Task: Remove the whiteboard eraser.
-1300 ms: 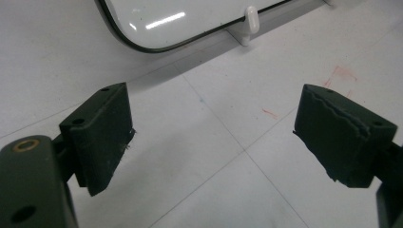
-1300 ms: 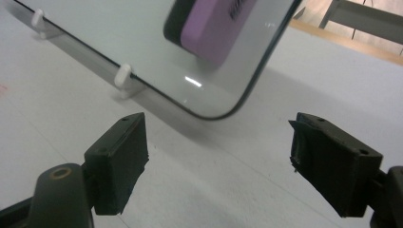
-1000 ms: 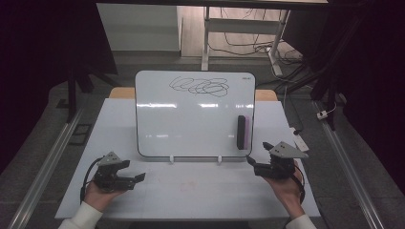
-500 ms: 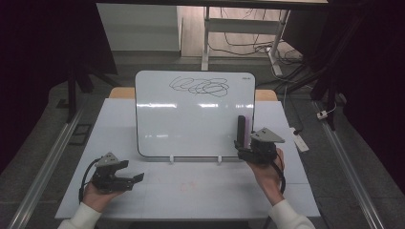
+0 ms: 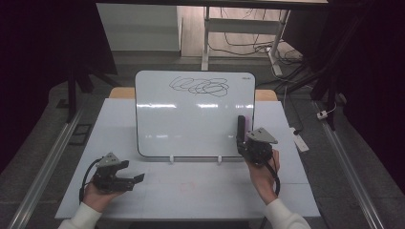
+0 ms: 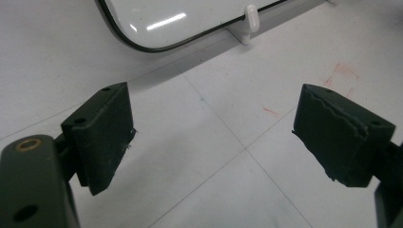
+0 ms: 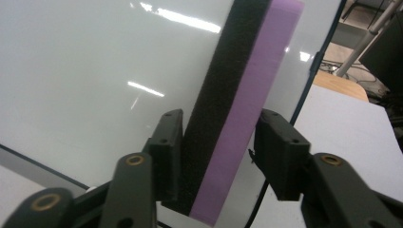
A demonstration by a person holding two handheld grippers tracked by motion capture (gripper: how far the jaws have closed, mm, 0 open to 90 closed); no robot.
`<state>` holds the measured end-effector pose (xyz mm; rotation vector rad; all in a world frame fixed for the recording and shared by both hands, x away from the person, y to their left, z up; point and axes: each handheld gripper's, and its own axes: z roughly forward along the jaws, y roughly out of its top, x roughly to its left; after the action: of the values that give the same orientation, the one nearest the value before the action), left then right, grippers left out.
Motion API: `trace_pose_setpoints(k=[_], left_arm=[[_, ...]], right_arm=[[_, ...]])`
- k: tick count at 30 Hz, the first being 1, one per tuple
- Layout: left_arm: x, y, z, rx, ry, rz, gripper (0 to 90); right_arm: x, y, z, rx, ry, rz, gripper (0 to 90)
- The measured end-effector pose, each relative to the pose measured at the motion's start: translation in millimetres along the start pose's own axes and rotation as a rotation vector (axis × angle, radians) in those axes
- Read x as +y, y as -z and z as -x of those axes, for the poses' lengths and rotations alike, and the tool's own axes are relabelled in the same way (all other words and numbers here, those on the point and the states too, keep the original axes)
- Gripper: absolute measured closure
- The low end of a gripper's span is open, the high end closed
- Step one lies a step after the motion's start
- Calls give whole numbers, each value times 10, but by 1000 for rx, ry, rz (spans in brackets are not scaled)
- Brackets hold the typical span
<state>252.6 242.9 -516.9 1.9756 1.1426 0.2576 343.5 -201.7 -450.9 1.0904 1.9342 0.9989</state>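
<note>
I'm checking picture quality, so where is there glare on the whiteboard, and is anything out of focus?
High view: soft light streaks on the whiteboard, dark surroundings. Right gripper view: bright streaks above the eraser; background behind blurred. Left gripper view: one glint on the board's corner, near parts soft.

The white rectangular whiteboard point(image 5: 196, 114) stands at the table's point(image 5: 157, 200) centre. A black-and-purple block eraser point(image 5: 241, 130) sits on the whiteboard at its four o'clock corner, between the right gripper's point(image 5: 244, 143) jaws. The left gripper point(image 5: 136, 177) lies at the whiteboard's seven o'clock.
</note>
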Motion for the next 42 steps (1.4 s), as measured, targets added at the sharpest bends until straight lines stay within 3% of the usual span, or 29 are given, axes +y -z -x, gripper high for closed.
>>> trace_pose_setpoints(k=[8, 11, 15, 22, 27, 32, 34, 42], left_arm=[[1, -6, -9, 1, -1, -1, 141], [1, -4, -11, 1, 0, -1, 142], [0, -2, -7, 0, 1, 0, 143], [7, -19, 1, -4, -1, -5, 144], [21, -30, 7, -18, 3, -5, 148], [63, -45, 33, -48, 16, 5, 154], [110, -65, 74, -66, 13, 12, 156], [301, -167, 225, -124, -4, 19, 160]], right_arm=[[-3, 42, 15, -18, -24, 6, 635], [62, 186, 2, -21, 4, 63, 641], [77, 304, -20, 36, 15, 84, 642], [-38, 340, -23, 146, 22, 77, 642], [-101, 371, -56, 191, 41, 79, 642], [-176, 393, -142, 239, 78, 78, 642], [-207, 363, -215, 279, 101, 71, 642], [-260, 292, -466, 355, 182, 58, 643]])
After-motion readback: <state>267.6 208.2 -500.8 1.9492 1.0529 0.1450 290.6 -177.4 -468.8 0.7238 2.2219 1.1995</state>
